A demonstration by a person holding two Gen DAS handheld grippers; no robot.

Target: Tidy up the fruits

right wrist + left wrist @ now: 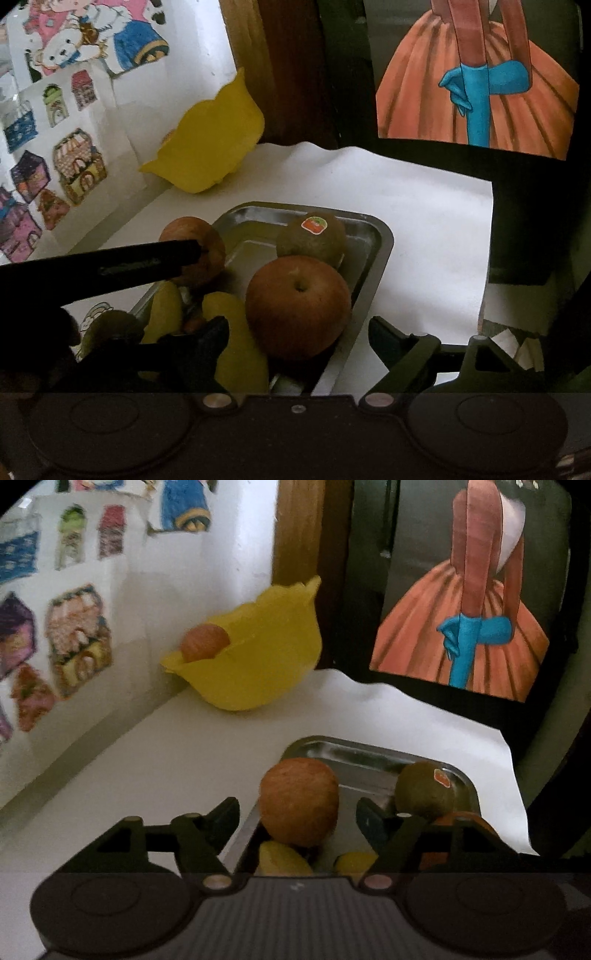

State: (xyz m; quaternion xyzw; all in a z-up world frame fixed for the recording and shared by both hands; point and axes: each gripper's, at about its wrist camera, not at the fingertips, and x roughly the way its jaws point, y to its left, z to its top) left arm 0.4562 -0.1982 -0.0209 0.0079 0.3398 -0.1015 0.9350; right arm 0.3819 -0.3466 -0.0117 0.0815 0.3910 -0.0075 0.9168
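Observation:
A steel tray (369, 751) lies on a white sheet and holds several fruits. My left gripper (295, 812) is open around a small reddish apple (299, 801) at the tray's left end, with a gap on each side. Beside it are a green-brown fruit with a sticker (424, 790) and yellow fruits (284, 860). A yellow bowl (258, 657) at the back left holds another apple (205, 642). My right gripper (297, 328) is open around a large red apple (297, 306) in the tray (369, 236). The left gripper's finger (147, 258) lies against the small apple (192, 251).
A white wall with stickers (74, 638) runs along the left. A dark panel with a picture of an orange dress (461, 627) stands at the back, next to a wooden post (299, 528). The white sheet's edge (517, 775) is close on the right.

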